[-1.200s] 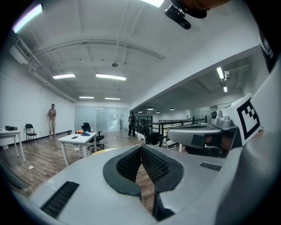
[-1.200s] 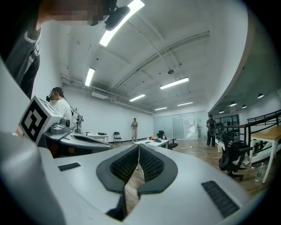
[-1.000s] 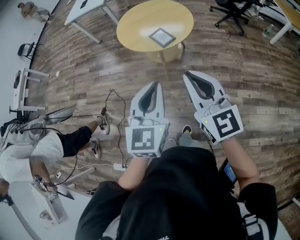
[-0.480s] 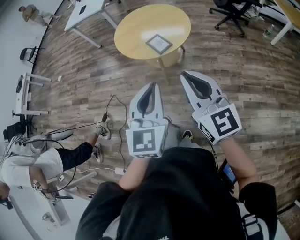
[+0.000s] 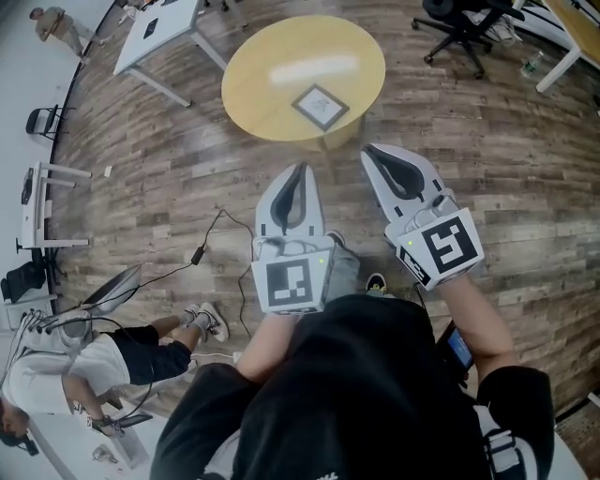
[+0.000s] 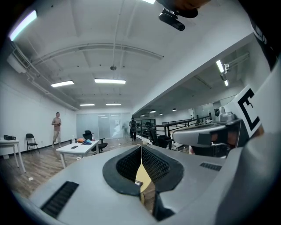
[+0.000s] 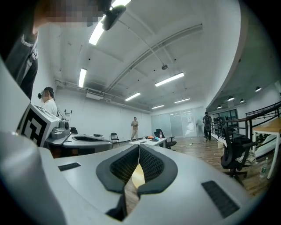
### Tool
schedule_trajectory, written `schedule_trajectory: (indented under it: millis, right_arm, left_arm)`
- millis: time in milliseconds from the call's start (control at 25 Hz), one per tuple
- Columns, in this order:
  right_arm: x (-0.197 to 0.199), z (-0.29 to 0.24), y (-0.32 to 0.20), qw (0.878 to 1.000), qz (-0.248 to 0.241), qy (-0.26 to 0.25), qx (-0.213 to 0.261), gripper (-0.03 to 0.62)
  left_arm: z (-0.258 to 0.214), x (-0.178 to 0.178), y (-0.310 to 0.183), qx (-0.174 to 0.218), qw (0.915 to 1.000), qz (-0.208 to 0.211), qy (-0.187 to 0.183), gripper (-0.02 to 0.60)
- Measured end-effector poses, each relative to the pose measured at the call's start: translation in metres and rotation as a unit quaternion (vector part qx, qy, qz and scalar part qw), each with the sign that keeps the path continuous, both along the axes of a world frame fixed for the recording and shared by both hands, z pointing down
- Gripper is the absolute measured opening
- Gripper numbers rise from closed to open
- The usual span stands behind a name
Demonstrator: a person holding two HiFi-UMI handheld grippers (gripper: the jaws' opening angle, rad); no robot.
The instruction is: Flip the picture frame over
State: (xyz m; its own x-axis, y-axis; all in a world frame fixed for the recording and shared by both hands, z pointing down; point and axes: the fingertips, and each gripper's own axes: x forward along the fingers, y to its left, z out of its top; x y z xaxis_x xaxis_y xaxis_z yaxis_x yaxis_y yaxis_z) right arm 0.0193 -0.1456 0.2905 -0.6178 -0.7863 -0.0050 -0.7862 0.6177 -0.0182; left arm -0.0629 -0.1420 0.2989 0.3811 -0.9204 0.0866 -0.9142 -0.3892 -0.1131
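While the picture frame (image 5: 320, 105) lies flat on the round yellow table (image 5: 267, 89), neither gripper is touching it. It sits right of the tabletop's middle, turned cornerwise, with a dark border around a pale centre. Which face is up cannot be told from here.

Both grippers are held out level over the wooden floor (image 5: 525, 178), well short of the table and pointing towards it. The left gripper (image 5: 300, 171) has its jaws fully together and grips nothing. In the left gripper view its ribbed black pads (image 6: 127, 165) meet along a thin line, and only a sliver of yellow tabletop shows through the small gap beneath them. The right gripper (image 5: 375, 152) is just beside it. Its jaws are also pressed together on nothing, and its pads (image 7: 153, 163) are closed the same way in the right gripper view. Each gripper carries its marker cube at the back, the left one (image 5: 289, 284) near the wearer's black top and the right one (image 5: 442, 246) above the right forearm.

A black office chair (image 5: 457, 23) stands beyond the table to the right, and a white desk (image 5: 155, 26) stands to the left. A dark cable (image 5: 202, 251) trails over the boards at lower left. Beyond it another person (image 5: 70, 361) in a white top and dark shorts is partly in view.
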Motion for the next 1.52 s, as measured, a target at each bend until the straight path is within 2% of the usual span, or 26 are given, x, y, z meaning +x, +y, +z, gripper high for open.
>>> schedule_trajectory:
  millis: [320, 560, 760, 1000, 1520]
  right_arm:
    - [-0.049, -0.002, -0.081, 1.000, 0.000, 0.012, 0.000, 0.018]
    - [-0.086, 0.003, -0.120, 1.000, -0.002, 0.027, -0.003, 0.018]
    - [-0.105, 0.004, -0.140, 0.999, -0.001, 0.042, 0.002, 0.018]
    - [-0.098, 0.003, -0.159, 0.999, 0.006, 0.050, 0.007, 0.018]
    - [-0.052, 0.012, -0.255, 0.998, -0.014, 0.061, 0.020, 0.018]
  left_arm:
    - [-0.001, -0.046, -0.084, -0.001, 0.9999, -0.003, 0.010, 0.023]
    - [0.003, -0.081, -0.123, -0.002, 0.9999, -0.002, 0.017, 0.024]
    - [0.009, -0.095, -0.147, -0.002, 0.9999, 0.013, 0.009, 0.023]
    - [0.006, -0.097, -0.167, -0.004, 0.9993, 0.012, 0.035, 0.023]
    - [0.017, -0.060, -0.259, -0.008, 0.9999, 0.002, 0.015, 0.023]
